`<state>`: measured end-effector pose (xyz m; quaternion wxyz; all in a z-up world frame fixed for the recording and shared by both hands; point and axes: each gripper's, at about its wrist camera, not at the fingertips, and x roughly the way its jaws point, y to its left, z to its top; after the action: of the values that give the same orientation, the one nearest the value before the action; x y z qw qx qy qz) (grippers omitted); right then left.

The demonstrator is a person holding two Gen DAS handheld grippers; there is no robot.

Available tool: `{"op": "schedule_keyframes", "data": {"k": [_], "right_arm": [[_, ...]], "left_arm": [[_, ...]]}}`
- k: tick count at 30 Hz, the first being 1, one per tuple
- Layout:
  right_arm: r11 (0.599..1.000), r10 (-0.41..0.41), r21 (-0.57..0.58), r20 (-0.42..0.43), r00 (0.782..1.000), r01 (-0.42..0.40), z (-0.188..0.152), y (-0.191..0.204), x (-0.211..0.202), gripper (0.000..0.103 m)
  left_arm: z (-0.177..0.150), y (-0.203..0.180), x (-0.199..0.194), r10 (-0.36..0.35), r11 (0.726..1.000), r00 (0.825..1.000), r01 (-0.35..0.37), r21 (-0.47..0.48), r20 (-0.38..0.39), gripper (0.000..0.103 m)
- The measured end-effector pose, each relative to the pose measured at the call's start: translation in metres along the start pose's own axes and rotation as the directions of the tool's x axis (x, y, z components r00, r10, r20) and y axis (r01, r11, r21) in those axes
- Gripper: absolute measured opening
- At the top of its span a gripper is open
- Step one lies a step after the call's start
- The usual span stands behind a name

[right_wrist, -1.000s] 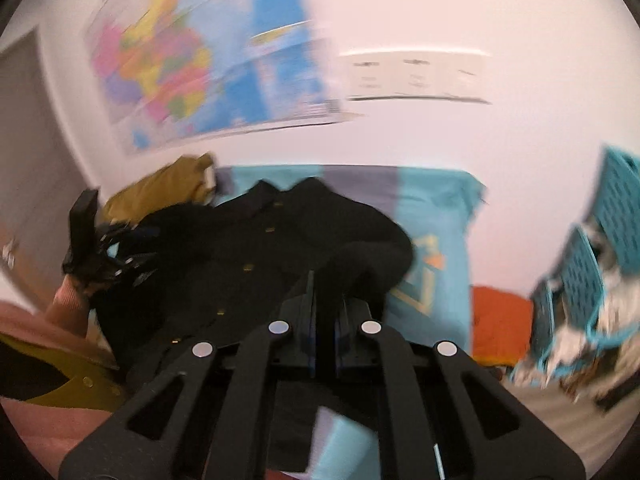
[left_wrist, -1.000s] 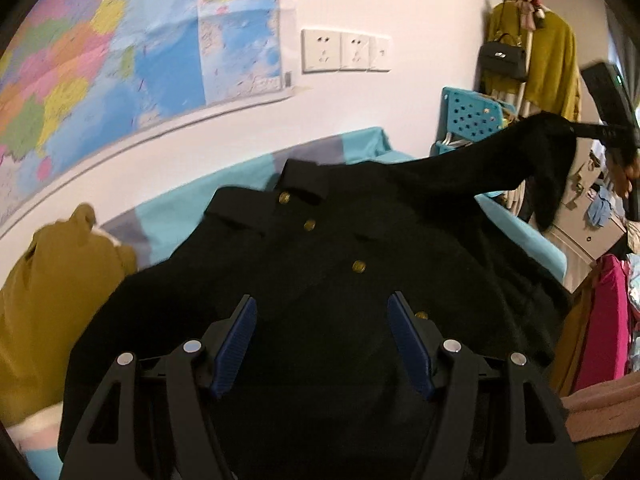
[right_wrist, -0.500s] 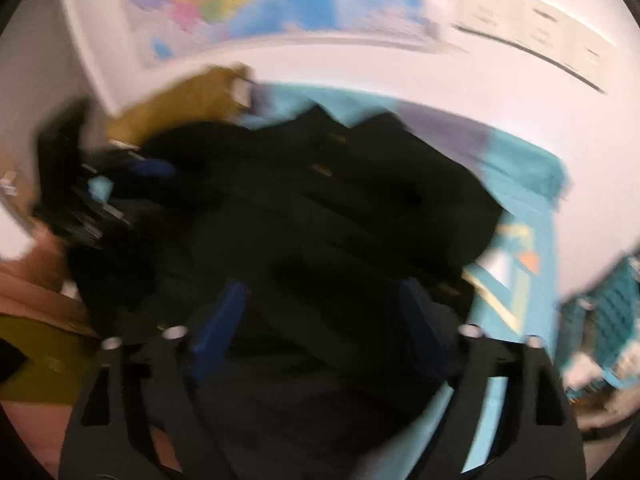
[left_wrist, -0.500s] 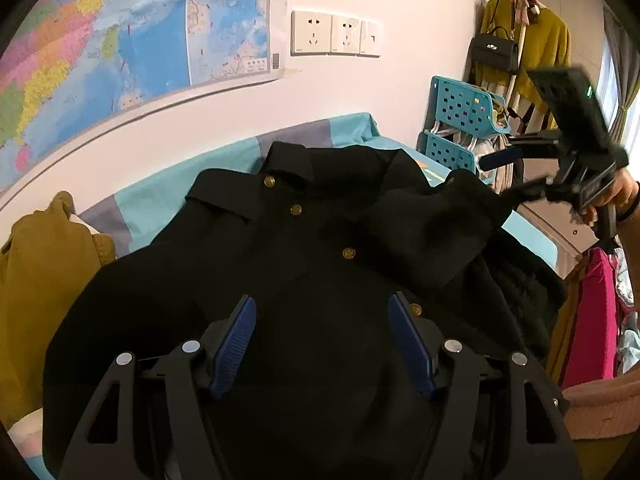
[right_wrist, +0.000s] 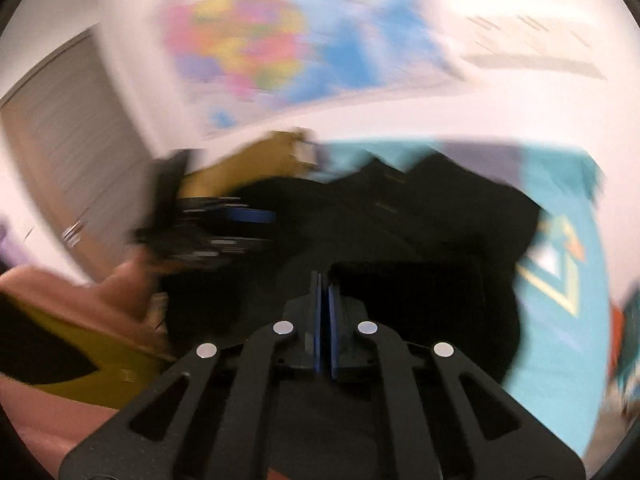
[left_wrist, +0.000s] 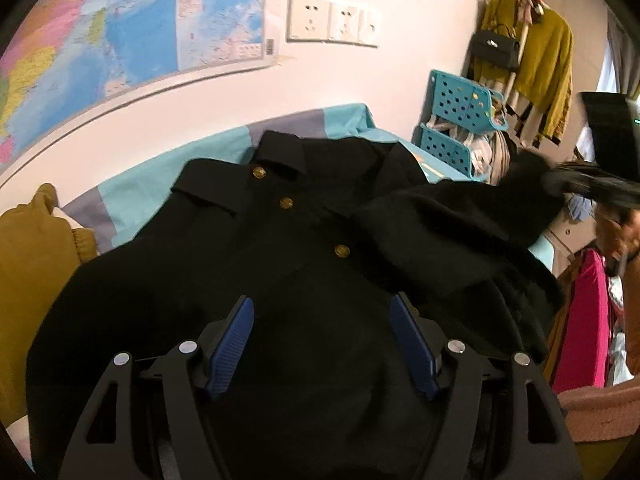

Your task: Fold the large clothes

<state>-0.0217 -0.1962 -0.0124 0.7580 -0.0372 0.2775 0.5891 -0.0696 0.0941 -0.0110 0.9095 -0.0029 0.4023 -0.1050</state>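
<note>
A black jacket with gold buttons lies face up on a teal bed. My left gripper is open and empty, hovering over the jacket's lower front. My right gripper is shut on the jacket's right sleeve; in the left wrist view it appears at the right edge, holding that sleeve lifted off the bed. The right wrist view is blurred by motion; the left gripper shows there at the left.
A mustard garment lies at the bed's left. Teal baskets and a coat rack stand at the right, pink clothes at the lower right. A map and wall sockets are on the wall behind.
My right gripper, open half a second ago, has shut on the sleeve and pulled it out to the right. My left gripper stays open over the jacket.
</note>
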Motion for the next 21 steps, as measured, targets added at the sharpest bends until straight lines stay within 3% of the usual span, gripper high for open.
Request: {"op": "schedule_keyframes", "data": {"k": [5, 8, 9, 10, 12, 13, 16, 19, 21], "right_arm": [[0.965, 0.191, -0.176, -0.028, 0.981, -0.193, 0.018, 0.080, 0.052, 0.003], [0.950, 0.228, -0.194, -0.097, 0.969, -0.243, 0.015, 0.100, 0.095, 0.006], [0.951, 0.219, -0.193, -0.129, 0.967, -0.242, 0.015, 0.106, 0.112, 0.013], [0.954, 0.218, -0.173, -0.166, 0.962, -0.246, 0.014, 0.109, 0.128, 0.032], [0.958, 0.219, -0.136, -0.224, 0.950, -0.253, 0.010, 0.110, 0.148, 0.057], [0.961, 0.196, -0.145, -0.239, 0.951, -0.234, 0.011, 0.113, 0.151, 0.058], [0.949, 0.204, -0.191, -0.229, 0.952, -0.249, 0.015, 0.114, 0.130, 0.063], [0.959, 0.190, -0.195, -0.108, 0.976, -0.208, 0.028, 0.091, 0.076, 0.066], [0.981, 0.146, -0.120, -0.036, 0.989, -0.150, 0.034, 0.063, 0.053, 0.070]], "left_arm": [[0.009, 0.009, -0.015, 0.028, 0.999, 0.999, -0.026, -0.037, 0.046, 0.068], [0.012, 0.019, -0.030, 0.070, 0.996, 0.994, -0.065, -0.063, 0.082, 0.068], [0.013, 0.024, -0.034, 0.083, 0.994, 0.993, -0.076, -0.073, 0.090, 0.069], [0.012, 0.031, -0.038, 0.105, 0.991, 0.990, -0.096, -0.093, 0.095, 0.071], [0.009, 0.045, -0.044, 0.137, 0.983, 0.987, -0.125, -0.134, 0.087, 0.072], [0.005, 0.050, -0.046, 0.148, 0.979, 0.986, -0.135, -0.150, 0.078, 0.072], [-0.006, 0.057, -0.049, 0.156, 0.975, 0.986, -0.144, -0.168, 0.059, 0.072], [-0.018, 0.056, -0.051, 0.135, 0.980, 0.989, -0.125, -0.157, 0.054, 0.076], [-0.024, 0.050, -0.050, 0.095, 0.986, 0.994, -0.087, -0.140, 0.048, 0.078]]}}
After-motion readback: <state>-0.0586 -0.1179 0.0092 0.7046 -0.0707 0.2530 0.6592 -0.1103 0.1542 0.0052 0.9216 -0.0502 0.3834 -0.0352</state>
